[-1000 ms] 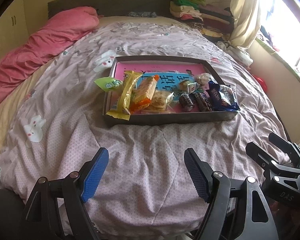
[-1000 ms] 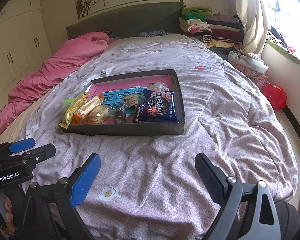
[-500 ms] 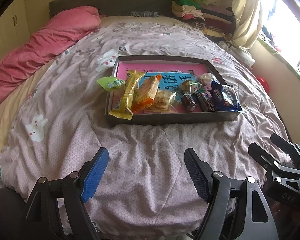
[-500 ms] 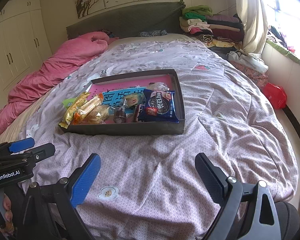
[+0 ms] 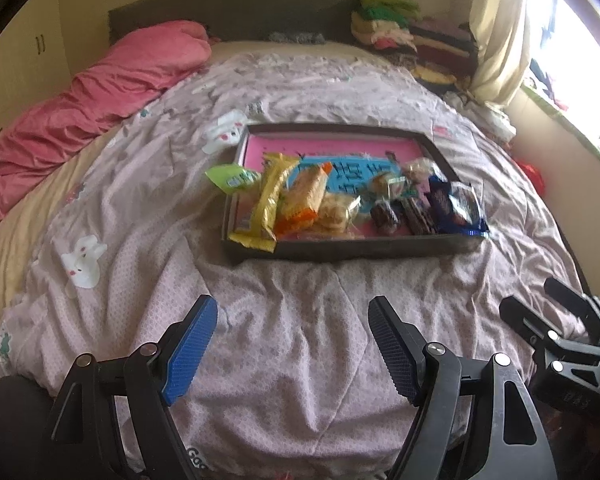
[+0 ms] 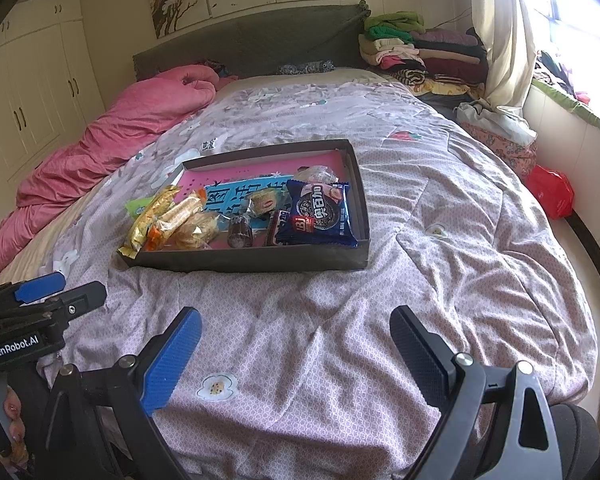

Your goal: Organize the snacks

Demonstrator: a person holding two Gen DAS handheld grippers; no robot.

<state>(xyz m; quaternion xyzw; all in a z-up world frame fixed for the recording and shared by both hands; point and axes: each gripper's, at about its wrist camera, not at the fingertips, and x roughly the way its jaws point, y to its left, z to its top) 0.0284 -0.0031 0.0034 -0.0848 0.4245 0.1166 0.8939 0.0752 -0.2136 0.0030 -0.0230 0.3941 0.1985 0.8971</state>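
The snacks (image 6: 244, 216) lie in a shallow dark tray (image 6: 260, 266) with a pink floor, in the middle of the bed, and nothing about them has shifted since a second ago: each packet sits where it sat, and both grippers hover where they were, jaws as wide as before.

The left gripper (image 5: 292, 344) hangs over the near edge of the quilt (image 5: 300, 320), its blue pads (image 5: 190, 346) well apart with only bedding between them. The right gripper (image 6: 296, 354) is likewise spread wide and holds nothing. The tray lies well beyond both sets of fingertips, farther up the bed; from the left wrist it sits ahead and slightly right, from the right wrist ahead and slightly left.

Inside the tray, the snacks crowd the near half. A yellow packet (image 5: 266, 204) hangs over the near left corner, with an orange biscuit pack (image 5: 302, 196) just beside it and a clear bag of round biscuits (image 5: 336, 212) next along. A green packet (image 5: 232, 178) lies across the tray's left rim. Small dark wrapped sweets (image 6: 240, 232) sit in the middle, and a blue cookie pack (image 6: 320, 212) leans against the right wall. The far half shows bare pink floor with a blue printed panel.

A pink blanket (image 6: 112, 140) is bunched along the left of the bed.
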